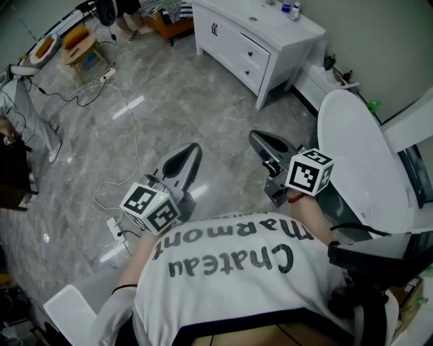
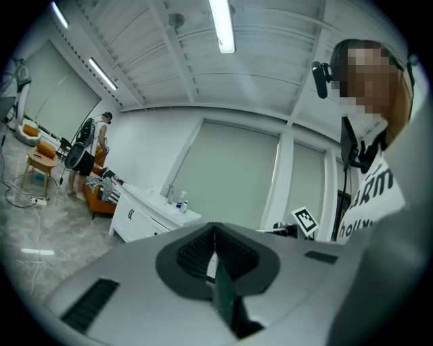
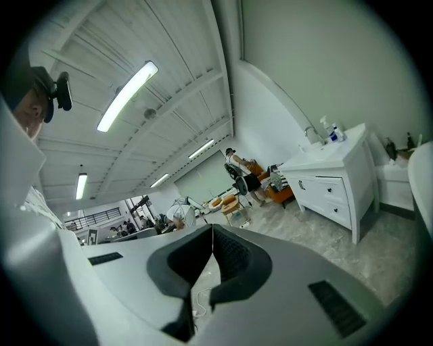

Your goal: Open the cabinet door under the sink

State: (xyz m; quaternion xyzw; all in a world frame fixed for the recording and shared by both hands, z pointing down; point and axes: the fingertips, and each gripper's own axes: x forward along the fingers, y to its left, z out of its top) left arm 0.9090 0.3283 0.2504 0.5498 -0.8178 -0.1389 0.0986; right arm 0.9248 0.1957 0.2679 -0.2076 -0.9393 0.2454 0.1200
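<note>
— Cabinet?
— White box-shaped vanity cabinet (image 1: 233,44), upright on short legs, at the far side of the floor, back to the wall.
— Door?
— White flat door panel (image 1: 205,26) at the left end of the front, bearing a dark handle (image 1: 214,29). Shut, flush with the front.
— Remainder of the front?
— Two drawers (image 1: 256,51) to the right, shut.
— Sink?
— Basin not discernible; a faucet (image 2: 169,191) stands on top.

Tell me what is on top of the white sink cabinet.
A faucet and small bottles stand on the white sink cabinet. Its closed door and drawers hide whatever is inside.
</note>
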